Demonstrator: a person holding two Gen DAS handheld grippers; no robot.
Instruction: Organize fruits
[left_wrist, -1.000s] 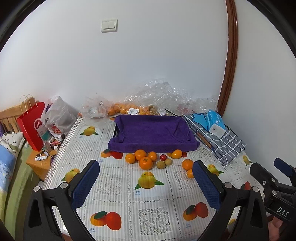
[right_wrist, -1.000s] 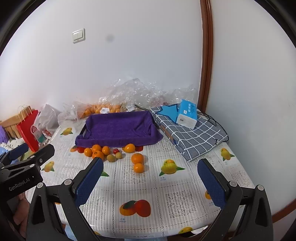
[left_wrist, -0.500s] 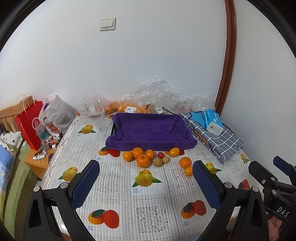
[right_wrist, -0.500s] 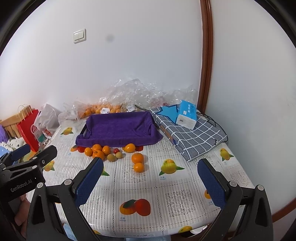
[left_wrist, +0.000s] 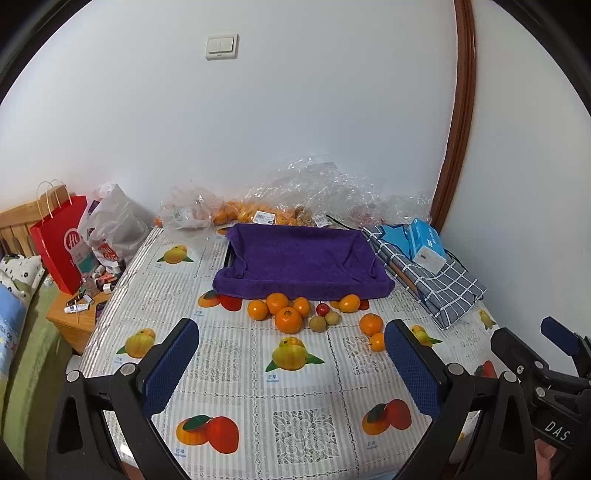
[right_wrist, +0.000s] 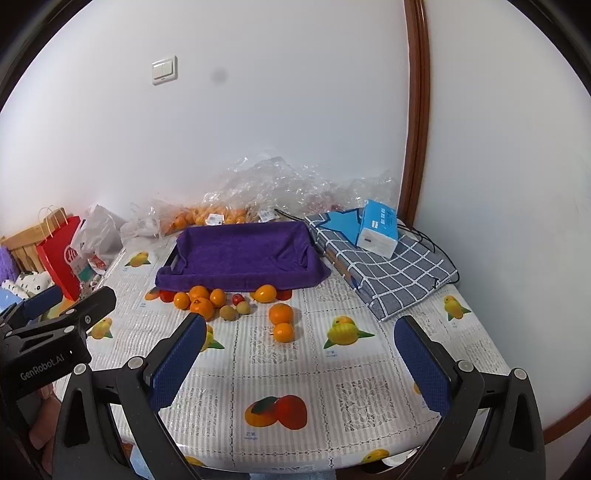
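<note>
Both the left gripper (left_wrist: 291, 363) and right gripper (right_wrist: 301, 356) hang wide open with nothing in them over the table's (right_wrist: 369, 373) near edge, while the loose oranges (left_wrist: 288, 319) sit mid-table, bunched right against the front of the purple-towel tray (left_wrist: 301, 260).

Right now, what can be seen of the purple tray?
The purple tray is a shallow rectangular tray lined with a purple terry-looking towel that drapes over its rim and hides most of it; a dark edge shows only at its left side. Nothing lies inside. It sits flat on the table, toward the far side, with plastic bags behind it and a checked cloth beside it on the right. Oranges lie along its near edge; contact is unclear.
</note>
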